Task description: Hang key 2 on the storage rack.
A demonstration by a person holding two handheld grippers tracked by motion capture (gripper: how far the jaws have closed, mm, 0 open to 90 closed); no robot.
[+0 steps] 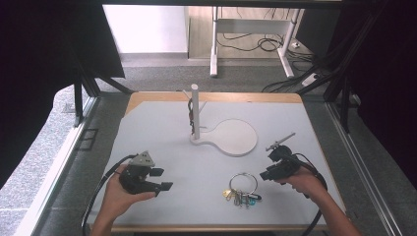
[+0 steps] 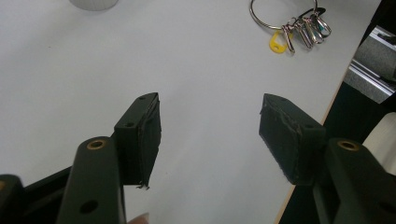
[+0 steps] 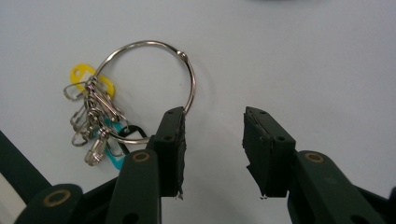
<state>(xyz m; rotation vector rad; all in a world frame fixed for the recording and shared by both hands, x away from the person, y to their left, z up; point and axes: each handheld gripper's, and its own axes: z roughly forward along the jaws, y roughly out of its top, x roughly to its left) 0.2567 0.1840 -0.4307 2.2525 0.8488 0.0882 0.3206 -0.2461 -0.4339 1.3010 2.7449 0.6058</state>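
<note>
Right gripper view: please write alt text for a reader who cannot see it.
The right hand-held gripper hangs open over a white table, its left jaw beside a large metal key ring. Clips and yellow, teal and black tags bunch at the ring's left side.

Showing: one key ring [image 1: 243, 183] carrying several clips, exact count unclear; one white stand [image 1: 231, 136]; two grippers, left [image 1: 163, 179] and right [image 1: 269, 166]; one table [image 1: 172, 147].

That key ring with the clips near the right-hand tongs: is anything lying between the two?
Nothing visible does. The key ring lies flat on the white table, and the right tongs are open just beside it, with one jaw next to the ring's wire. The stretch between them is bare tabletop.
</note>
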